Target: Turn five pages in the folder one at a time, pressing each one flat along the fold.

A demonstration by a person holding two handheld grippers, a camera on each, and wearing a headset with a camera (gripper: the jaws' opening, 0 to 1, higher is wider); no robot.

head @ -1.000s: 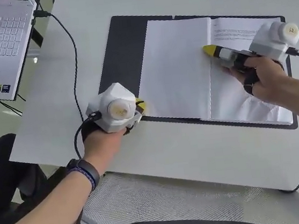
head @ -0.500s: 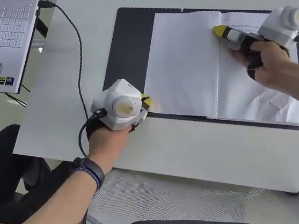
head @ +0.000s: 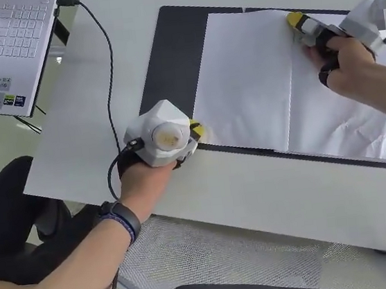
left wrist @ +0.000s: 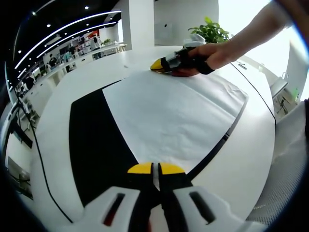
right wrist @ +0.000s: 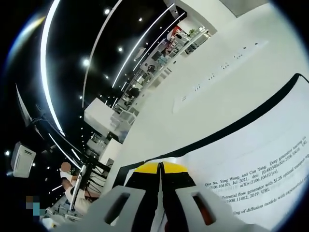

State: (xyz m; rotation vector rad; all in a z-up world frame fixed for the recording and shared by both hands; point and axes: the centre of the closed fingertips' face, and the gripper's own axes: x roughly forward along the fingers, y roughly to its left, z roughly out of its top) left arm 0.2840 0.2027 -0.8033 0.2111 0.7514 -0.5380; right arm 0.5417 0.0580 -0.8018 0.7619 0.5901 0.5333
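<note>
Head view: black folder point(head: 169, 56) open flat on white table point(head: 255, 200), blank sheet point(head: 241, 76) left, creased printed sheet point(head: 344, 120) right. Right gripper point(head: 295, 18) jaws together, tip at top of fold. Left gripper point(head: 197, 130) jaws together at near edge.

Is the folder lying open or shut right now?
Open: the flat black folder shows bare inner cover, with white paper pages spread on both sides of the fold.
</note>
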